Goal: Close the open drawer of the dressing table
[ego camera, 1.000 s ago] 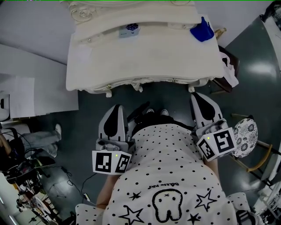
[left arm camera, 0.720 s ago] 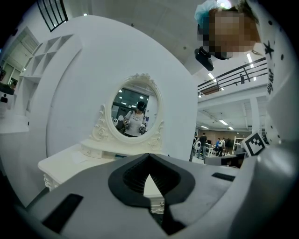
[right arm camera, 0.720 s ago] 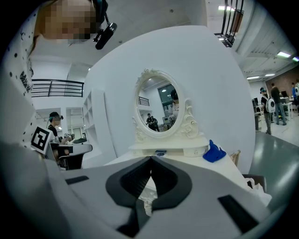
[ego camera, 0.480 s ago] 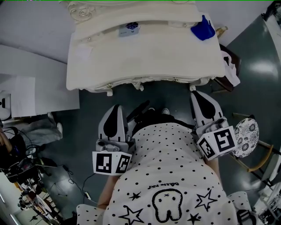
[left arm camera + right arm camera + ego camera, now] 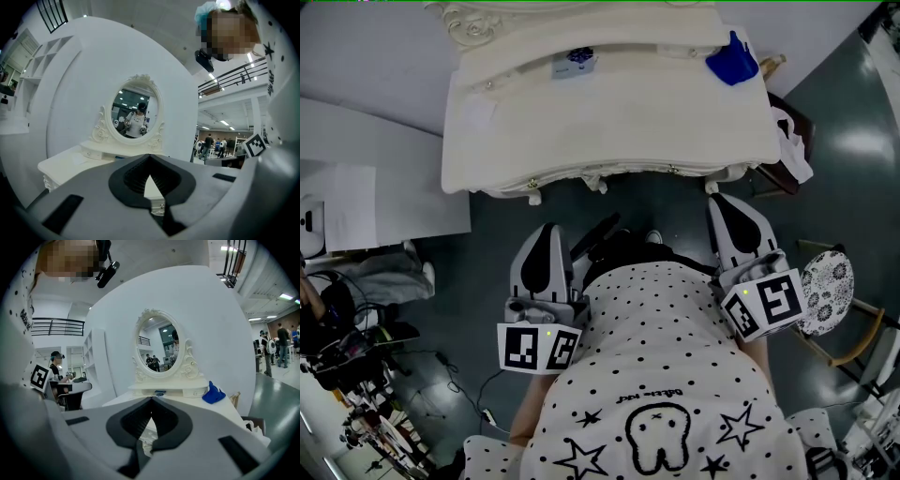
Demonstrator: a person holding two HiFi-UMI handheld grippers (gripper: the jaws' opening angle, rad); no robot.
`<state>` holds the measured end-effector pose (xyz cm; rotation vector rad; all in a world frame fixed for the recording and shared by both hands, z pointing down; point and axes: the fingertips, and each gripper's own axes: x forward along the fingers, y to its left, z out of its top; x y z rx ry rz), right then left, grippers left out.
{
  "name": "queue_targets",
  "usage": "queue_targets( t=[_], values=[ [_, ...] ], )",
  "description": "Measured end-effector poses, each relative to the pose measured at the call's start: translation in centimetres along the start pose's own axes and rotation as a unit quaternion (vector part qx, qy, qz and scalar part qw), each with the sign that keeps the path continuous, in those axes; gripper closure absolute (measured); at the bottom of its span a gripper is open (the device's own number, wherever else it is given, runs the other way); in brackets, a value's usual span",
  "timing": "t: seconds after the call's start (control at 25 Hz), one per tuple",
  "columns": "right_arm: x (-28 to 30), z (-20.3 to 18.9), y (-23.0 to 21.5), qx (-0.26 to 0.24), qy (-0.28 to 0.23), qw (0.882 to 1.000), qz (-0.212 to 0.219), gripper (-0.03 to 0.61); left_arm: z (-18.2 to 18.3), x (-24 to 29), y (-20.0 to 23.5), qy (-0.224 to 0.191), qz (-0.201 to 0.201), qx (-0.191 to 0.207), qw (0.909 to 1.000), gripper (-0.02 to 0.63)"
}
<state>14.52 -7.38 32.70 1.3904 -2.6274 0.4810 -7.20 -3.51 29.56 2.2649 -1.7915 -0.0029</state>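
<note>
The cream dressing table [image 5: 609,122] fills the top of the head view, with its front edge and small knobs [image 5: 673,171] facing me. Its front looks flush from above, and I cannot tell which drawer stands open. My left gripper [image 5: 548,230] is shut and empty, held low by my body, short of the table front. My right gripper [image 5: 724,202] is also shut with nothing in it, its tip just under the table's right front corner. In the left gripper view the gripper [image 5: 150,157] points at the oval mirror [image 5: 136,112]. The right gripper [image 5: 151,399] points the same way.
A blue cloth-like thing [image 5: 731,64] lies on the table's back right, and a small blue and white item [image 5: 575,61] sits on the shelf. A stool with a patterned cushion [image 5: 827,291] stands at the right. A white bag [image 5: 794,157] hangs off the table's right side. Cables [image 5: 356,375] litter the floor at left.
Both grippers stay where they were. A bystander's legs at the left edge have shifted slightly.
</note>
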Motion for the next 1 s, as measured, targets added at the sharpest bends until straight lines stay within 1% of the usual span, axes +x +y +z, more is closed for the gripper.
queue_targets(
  t=[0.48, 1.0],
  values=[
    [-0.46, -0.17, -0.37, 0.001, -0.003, 1.0, -0.008, 0.569, -0.04, 0.63, -0.68, 0.001, -0.016, 0.008, 0.9998, 0.601],
    [-0.3, 0.02, 0.03, -0.001, -0.002, 1.0, -0.006, 0.569, 0.18, 0.32, -0.2, -0.001, -0.011, 0.004, 0.9999, 0.601]
  ],
)
